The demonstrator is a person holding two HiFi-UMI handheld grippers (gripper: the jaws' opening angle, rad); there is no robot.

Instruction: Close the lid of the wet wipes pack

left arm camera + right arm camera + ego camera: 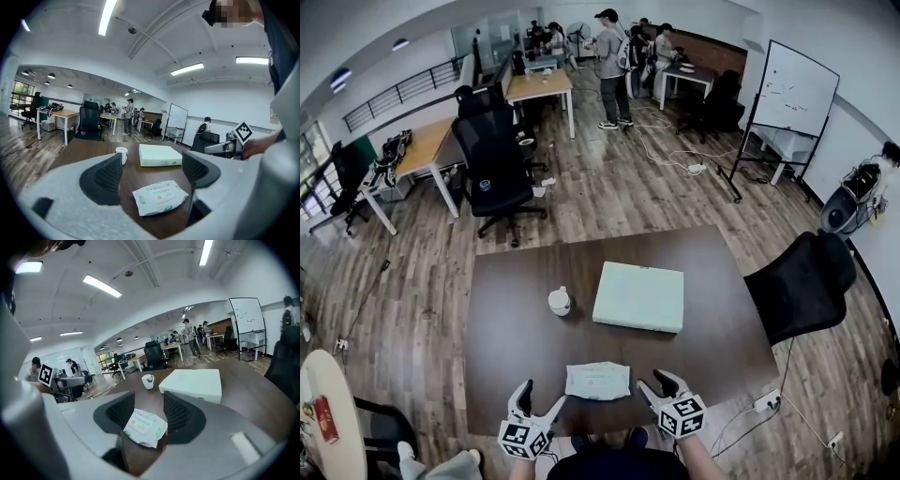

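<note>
The wet wipes pack [598, 381] lies flat on the brown table [516, 347], near its front edge, in the gap between the two grippers and touched by neither. The left gripper [151, 170] has its jaws spread wide. In its own view the pack sits a little ahead of the pads and below them, roughly centred in the opening, with bare table showing on both sides. The right gripper [149, 405] has its jaws about half apart, and the pack shows low in that narrower gap, just beyond the pads and skewed toward the left one. Nothing is pinched here either. Each gripper is angled inward and slightly downward, so both point at the pack from opposite sides – a stance that would let one steady the soft packet while the other presses on top. The lid [162, 195], the pale panel on the upper face, seems to lie flush with the wrapper. At this angle and size, though, I cannot tell whether it is fully snapped down, so the closing press may already be done. Farther out, well past both sets of jaws, stand a white box [639, 296] and a cup [560, 301] – clear of the work.
</note>
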